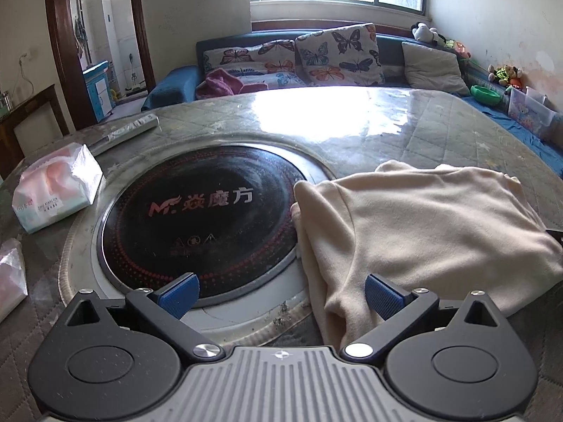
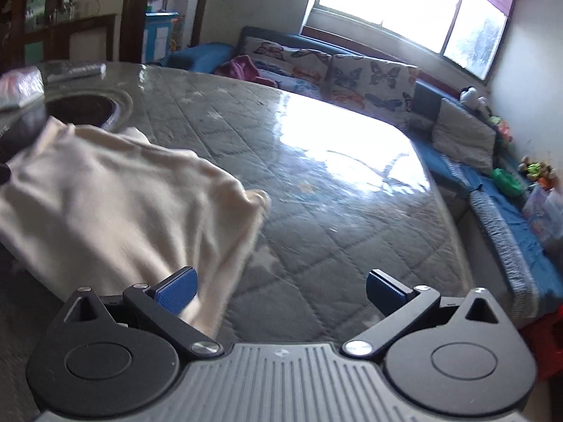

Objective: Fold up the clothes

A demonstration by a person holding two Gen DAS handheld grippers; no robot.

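A folded cream fleece garment (image 1: 422,232) lies on a large round worktop (image 1: 352,130) covered with a grey quilted cloth under clear glossy plastic. The garment sits just beside a round black induction hob (image 1: 197,218) set into the middle of the worktop, and one edge of it overlaps the hob's pale rim.

The left hand-held gripper (image 1: 281,295) hovers low over the near rim of the hob, its blue-padded fingers spread wide apart and holding nothing; its right finger is against the garment's near fold.

The right hand-held gripper (image 2: 281,292) is also spread wide and empty, its left finger at the garment's near right edge (image 2: 116,211).

A white soft pack of tissues (image 1: 56,186) and a grey remote control (image 1: 126,132) rest on the worktop's far left side. Beyond the worktop, a blue sofa holds butterfly-print cushions (image 1: 337,54) beneath a bright window.
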